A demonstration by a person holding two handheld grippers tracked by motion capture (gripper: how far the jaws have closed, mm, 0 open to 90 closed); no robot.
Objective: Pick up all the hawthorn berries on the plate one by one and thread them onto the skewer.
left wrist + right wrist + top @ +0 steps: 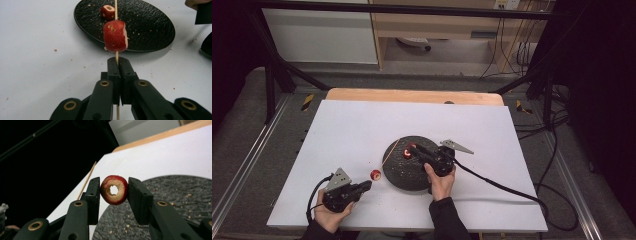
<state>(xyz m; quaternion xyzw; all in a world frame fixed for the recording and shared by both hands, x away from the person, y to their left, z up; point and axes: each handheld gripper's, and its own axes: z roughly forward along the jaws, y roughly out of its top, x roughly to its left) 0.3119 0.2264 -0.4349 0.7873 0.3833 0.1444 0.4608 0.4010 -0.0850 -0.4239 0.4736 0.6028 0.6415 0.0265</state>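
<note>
My left gripper [117, 60] is shut on a thin wooden skewer [116, 7] that points away over a black plate [150, 27]. A red fruit chunk [115, 36] with pale flesh is threaded on the skewer just beyond the jaws. Another red chunk [108, 11] lies on the plate beside the skewer. My right gripper [113, 184] is shut on a red ring-shaped piece [114, 190] with a hole through its middle, held above the plate [175, 195]. In the high view the left gripper [368, 185] is at the front left and the right gripper [411, 148] is over the plate [404, 175].
A white board [362, 125] covers the wooden table. Crumbs are scattered on the plate and board. Black cables trail from both grippers, the right one [502, 187] running off to the right. Dark frame legs stand at the back corners.
</note>
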